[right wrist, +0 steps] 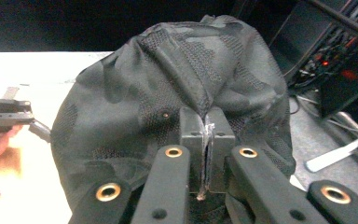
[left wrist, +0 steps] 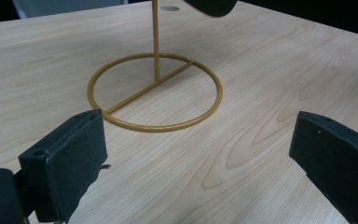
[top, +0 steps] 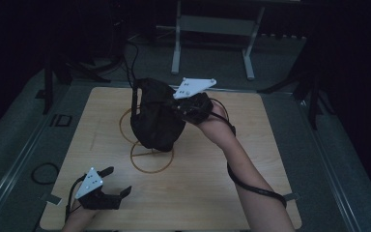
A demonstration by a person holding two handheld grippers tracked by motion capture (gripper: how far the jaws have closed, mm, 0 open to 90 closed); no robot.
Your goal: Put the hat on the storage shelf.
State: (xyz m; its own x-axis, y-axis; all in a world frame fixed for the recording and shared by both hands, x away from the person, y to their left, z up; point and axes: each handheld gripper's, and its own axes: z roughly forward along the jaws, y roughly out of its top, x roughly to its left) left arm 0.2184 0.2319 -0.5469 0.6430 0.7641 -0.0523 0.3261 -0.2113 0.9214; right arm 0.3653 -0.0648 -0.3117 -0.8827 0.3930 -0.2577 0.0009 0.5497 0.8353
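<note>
Up close, right tongs (right wrist: 207,140) pinch the black cap (right wrist: 177,93); left tongs (left wrist: 196,158) gape before the stand's ring (left wrist: 154,91).

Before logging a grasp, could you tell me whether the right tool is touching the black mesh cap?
Touching: the right gripper view shows the right tool pinching the black mesh cap.

Wooden table (top: 212,193) — yellow wire stand (left wrist: 156,93) on it

Yellow wire stand (left wrist: 154,91) between parted fingers (left wrist: 65,158)
</note>
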